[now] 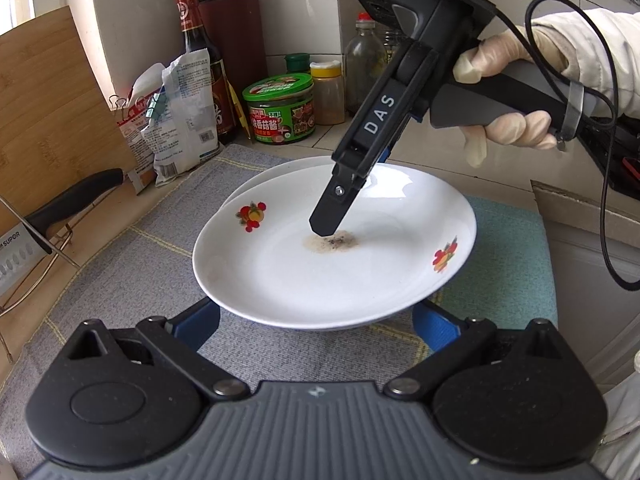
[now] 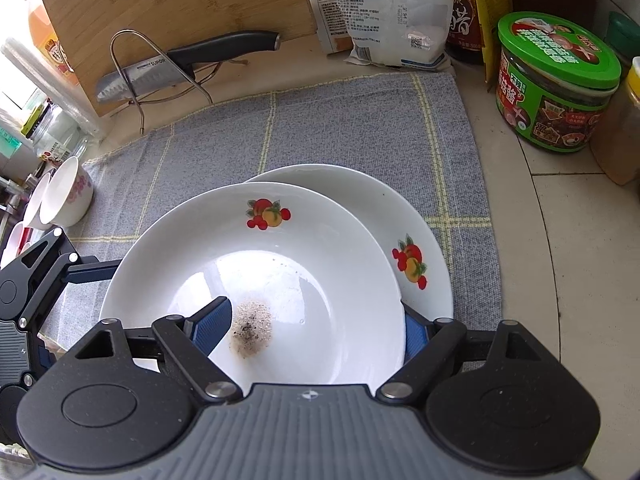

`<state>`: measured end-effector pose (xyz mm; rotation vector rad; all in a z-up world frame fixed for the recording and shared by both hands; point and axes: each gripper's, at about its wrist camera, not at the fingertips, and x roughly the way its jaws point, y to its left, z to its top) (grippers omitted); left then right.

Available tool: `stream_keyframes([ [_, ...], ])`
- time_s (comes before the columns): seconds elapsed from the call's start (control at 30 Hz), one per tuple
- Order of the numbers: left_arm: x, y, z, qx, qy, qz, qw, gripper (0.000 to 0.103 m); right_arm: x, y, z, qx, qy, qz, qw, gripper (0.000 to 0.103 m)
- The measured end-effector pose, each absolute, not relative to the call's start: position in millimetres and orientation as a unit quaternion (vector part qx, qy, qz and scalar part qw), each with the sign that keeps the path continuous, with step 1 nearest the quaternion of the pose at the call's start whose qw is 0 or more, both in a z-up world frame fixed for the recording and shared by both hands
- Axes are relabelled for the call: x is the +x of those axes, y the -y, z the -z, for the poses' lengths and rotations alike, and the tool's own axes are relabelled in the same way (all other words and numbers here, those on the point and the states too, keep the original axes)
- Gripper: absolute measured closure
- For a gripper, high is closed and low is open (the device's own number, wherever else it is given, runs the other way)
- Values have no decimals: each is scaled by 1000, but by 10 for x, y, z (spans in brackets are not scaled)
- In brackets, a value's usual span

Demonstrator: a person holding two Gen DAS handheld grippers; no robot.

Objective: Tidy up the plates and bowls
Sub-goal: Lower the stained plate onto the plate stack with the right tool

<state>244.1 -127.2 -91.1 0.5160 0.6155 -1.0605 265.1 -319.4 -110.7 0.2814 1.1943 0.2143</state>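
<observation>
**A:** Where's the top plate (image 2: 280,264) relative to the right gripper (image 2: 316,312)?

**B:** Its right-hand side sits between the jaws. One blue-padded finger (image 2: 212,326) is down inside the dish, just beside the speckled brown residue (image 2: 252,330) at the centre. The other finger is outside the rim, over the lower plate (image 2: 400,216).

**A:** So it's clamped on?

**B:** I cannot tell. The jaws stand apart with the plate's wall between them, but whether the pads press on it doesn't show. From the left wrist view the gripper slants steeply down, held in a gloved hand (image 1: 500,92), with its tip at the residue.

**A:** And the left gripper (image 1: 316,316)?

**B:** Its fingers are spread wide, gripping nothing. They reach in low at the plate's near edge, and the rim hides their tips.

**A:** Where are the plates themselves?

**B:** Both are on the grey checked cloth (image 2: 340,120). The top one overlaps the lower, offset toward the left gripper (each has a fruit motif).
</observation>
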Motion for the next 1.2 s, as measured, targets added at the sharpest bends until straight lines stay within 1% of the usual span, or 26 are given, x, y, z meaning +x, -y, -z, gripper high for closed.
stream_keyframes([
  [0.77,2481,1302,965,238,-283,503,781,1,2303,3252,940,172,-558,-80,808,13],
  [1.2,2454,1309,921,234,-261,509,786,2,2229,3330,881,199,-547,-68,810,11],
])
